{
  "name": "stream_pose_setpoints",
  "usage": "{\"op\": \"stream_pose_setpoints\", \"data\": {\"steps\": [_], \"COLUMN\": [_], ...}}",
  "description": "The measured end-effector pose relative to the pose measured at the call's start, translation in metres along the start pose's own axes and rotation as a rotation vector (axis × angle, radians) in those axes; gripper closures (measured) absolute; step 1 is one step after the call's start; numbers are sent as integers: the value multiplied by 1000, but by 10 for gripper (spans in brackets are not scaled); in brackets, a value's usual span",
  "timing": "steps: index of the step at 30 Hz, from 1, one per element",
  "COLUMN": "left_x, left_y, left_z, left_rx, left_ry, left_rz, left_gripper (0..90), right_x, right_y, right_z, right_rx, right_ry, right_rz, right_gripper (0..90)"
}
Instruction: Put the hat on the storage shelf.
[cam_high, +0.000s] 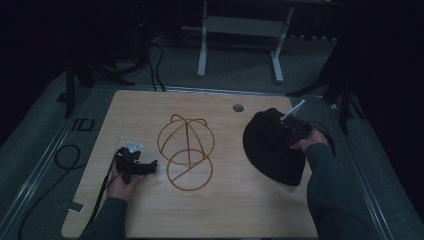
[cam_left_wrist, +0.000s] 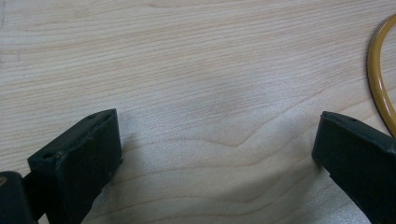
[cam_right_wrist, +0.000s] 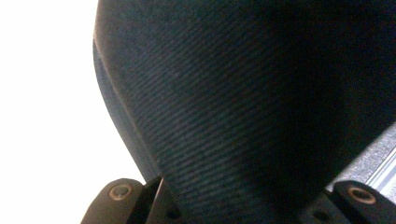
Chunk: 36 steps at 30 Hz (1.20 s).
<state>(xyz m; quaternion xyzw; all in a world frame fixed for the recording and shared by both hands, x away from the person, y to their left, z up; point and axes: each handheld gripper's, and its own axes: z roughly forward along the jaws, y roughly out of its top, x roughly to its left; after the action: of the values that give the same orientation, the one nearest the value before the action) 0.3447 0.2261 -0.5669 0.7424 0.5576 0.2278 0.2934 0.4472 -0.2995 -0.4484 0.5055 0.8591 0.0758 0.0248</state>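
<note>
Because the right gripper (cam_high: 289, 131) was clamped only on a fold of the black hat (cam_high: 272, 150) at the table's (cam_high: 150, 215) right side, the fabric could have slipped free on lifting. The hat's limp brim could also have snagged the yellow wire hat stand (cam_high: 186, 152) at mid-table and tipped it. The left gripper (cam_high: 145, 168) rested near the stand's base ring, jaws wide apart and empty.

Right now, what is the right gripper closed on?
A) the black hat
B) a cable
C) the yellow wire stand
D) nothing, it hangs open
A: the right gripper sits on the black hat, and in the right gripper view its dark fabric runs down between the jaws.
</note>
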Motion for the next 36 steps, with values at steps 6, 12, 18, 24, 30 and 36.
{"op": "stream_pose_setpoints", "data": {"steps": [6,12,18,24,30,36], "left_x": [0,0,0,0,0,0], "left_y": [0,0,0,0,0,0], "left_z": [0,0,0,0,0,0], "left_rx": [0,0,0,-1,-1,-1], "left_ry": [0,0,0,0,0,0], "left_rz": [0,0,0,0,0,0], "left_gripper": [15,15,15,15,16,16], "right_x": [4,9,14,21,28,34], "right_y": [-2,-3,-3,-1,2,3], "right_z": [-6,-12,-19,-23,-29,-37], "right_rx": [-17,-35,-46,-53,-61,-74], "right_ry": [9,18,24,27,25,25], "right_rz": [-35,-61,-94,-127,-155,-178], "right_gripper": [864,864,864,865,865,865]}}
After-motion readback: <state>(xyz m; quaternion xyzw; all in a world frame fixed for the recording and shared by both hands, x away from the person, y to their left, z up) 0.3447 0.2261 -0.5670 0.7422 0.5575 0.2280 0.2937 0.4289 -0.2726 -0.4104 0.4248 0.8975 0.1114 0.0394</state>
